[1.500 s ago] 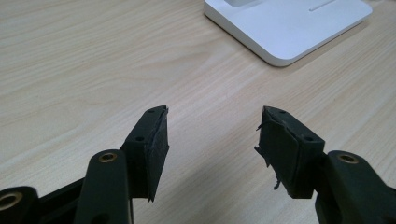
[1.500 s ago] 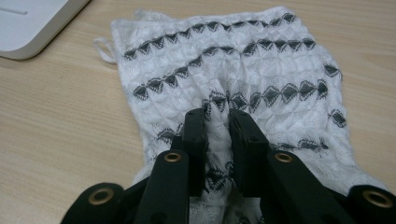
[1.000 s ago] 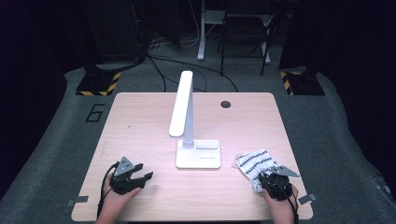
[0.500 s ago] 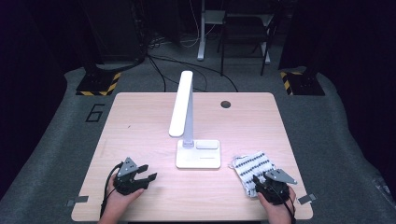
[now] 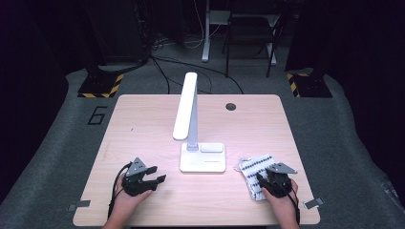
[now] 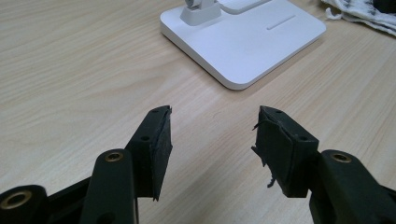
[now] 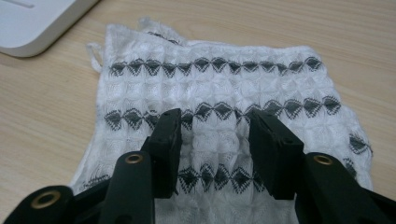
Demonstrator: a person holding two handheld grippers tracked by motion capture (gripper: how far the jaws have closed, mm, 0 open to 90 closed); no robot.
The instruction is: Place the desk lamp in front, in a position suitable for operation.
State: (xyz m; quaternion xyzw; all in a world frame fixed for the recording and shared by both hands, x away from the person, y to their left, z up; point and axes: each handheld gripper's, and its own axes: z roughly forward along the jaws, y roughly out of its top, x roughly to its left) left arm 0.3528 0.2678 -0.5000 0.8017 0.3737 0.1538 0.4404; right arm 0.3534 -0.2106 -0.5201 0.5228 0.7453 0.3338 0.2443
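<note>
Two grippers are in play, and we take the work to be picking up the patterned cloth [image 5: 253, 176], which lies flat on the surface just right of the white lamp base [image 5: 203, 157]. Our right gripper [image 7: 215, 122] sits low over the cloth with its jaws spread, fabric showing between them and nothing pinched yet. Our left gripper [image 6: 212, 126] is spread too and empty, pointing at the lamp base from its left, over bare wood.

We judge the main risk to be a poor bite: if the jaws close on the flat middle of the cloth, they may slide over the weave and catch only a thin fold, so the cloth slips free on lifting. Dragging it sideways could also push it against the lamp base and bunch it.

From the right gripper view we can read the diamond rows and a loose loop at the cloth's far corner; the high view gives instead the lamp's tilted arm [image 5: 185, 106] and how well apart the two hands are.
</note>
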